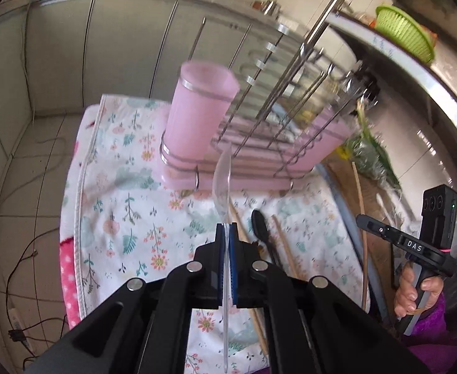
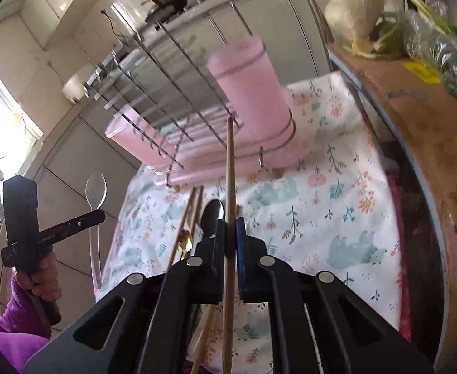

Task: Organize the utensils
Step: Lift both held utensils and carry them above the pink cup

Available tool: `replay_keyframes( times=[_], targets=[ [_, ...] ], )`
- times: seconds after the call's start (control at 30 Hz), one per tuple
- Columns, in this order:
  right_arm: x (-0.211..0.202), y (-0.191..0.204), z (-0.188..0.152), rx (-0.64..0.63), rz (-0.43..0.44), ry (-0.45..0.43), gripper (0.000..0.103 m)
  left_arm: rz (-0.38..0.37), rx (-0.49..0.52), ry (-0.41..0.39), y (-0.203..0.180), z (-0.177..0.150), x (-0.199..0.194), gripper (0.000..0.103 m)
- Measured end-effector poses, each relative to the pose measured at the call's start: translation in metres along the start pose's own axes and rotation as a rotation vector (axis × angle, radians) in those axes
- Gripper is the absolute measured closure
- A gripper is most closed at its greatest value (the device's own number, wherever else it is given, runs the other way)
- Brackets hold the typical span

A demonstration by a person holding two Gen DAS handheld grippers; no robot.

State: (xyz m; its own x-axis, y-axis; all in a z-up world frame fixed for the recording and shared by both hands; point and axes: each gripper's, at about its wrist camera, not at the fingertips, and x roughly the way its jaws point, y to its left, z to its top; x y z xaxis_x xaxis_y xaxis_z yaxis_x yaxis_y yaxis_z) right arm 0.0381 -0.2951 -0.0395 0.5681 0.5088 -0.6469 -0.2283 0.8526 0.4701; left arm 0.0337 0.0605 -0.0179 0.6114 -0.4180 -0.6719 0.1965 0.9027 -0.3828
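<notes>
The worktop is carrying a floral cloth (image 1: pixel 125 205) that is covering most of its surface. On the cloth, at 12 o'clock in both wrist views, a wire dish rack (image 1: pixel 259 131) with a pink tray base is standing. A pink utensil cup (image 1: pixel 197 115) is sitting upright in the rack's wire ring, at the rack's 9 o'clock end in the left wrist view and at its 3 o'clock end in the right wrist view.

The left hand-held gripper (image 1: pixel 227 227) is clamping a clear plastic spoon (image 1: pixel 223 177) by the handle, jaws narrow. The spoon's bowl is pointing toward 12 o'clock, in line with the rack's front edge just beside the cup; contact with the rack cannot be determined. In the right wrist view this spoon is appearing at 9 o'clock, off the cloth's edge.

The right hand-held gripper (image 2: pixel 231 222) is clamping a single wooden chopstick (image 2: pixel 230 168), jaws narrow. Its tip is pointing toward 12 o'clock, at the rack's base beside the cup.

On the cloth, between the grippers and the rack, a black spoon (image 2: pixel 213 215), loose chopsticks (image 2: pixel 191 208) and a gold-coloured utensil (image 2: pixel 185 240) are lying.
</notes>
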Motion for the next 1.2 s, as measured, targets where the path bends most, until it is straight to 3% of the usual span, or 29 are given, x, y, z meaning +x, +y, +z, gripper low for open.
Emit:
replay_keyframes(
  times=[0.27,0.37,0.57,0.8,0.93,1.2],
  targets=[
    [-0.066,0.034,0.075,-0.095,-0.031,-0.401,0.096,-0.05,0.011,-0.341,-0.027,0.071,-0.051,0.101],
    [-0.069,0.043,0.107,-0.141,-0.074,-0.529,0.096,-0.016,0.029,-0.434,-0.036,0.098,-0.051,0.101],
    [-0.051,0.046,0.157,-0.159,-0.107,-0.701,0.096,0.042,0.006,-0.574,-0.036,0.143,-0.039,0.101],
    [-0.011,0.043,0.18,-0.213,-0.195,-0.755,0.096,0.161,0.038,-0.702,-0.028,0.165,-0.014,0.101],
    [0.011,0.036,0.177,-0.201,-0.21,-0.708,0.096,0.207,0.061,-0.684,-0.023,0.157,0.011,0.101],
    [0.026,0.024,0.15,-0.171,-0.212,-0.563,0.096,0.212,0.059,-0.561,-0.007,0.115,0.04,0.101]
  ],
)
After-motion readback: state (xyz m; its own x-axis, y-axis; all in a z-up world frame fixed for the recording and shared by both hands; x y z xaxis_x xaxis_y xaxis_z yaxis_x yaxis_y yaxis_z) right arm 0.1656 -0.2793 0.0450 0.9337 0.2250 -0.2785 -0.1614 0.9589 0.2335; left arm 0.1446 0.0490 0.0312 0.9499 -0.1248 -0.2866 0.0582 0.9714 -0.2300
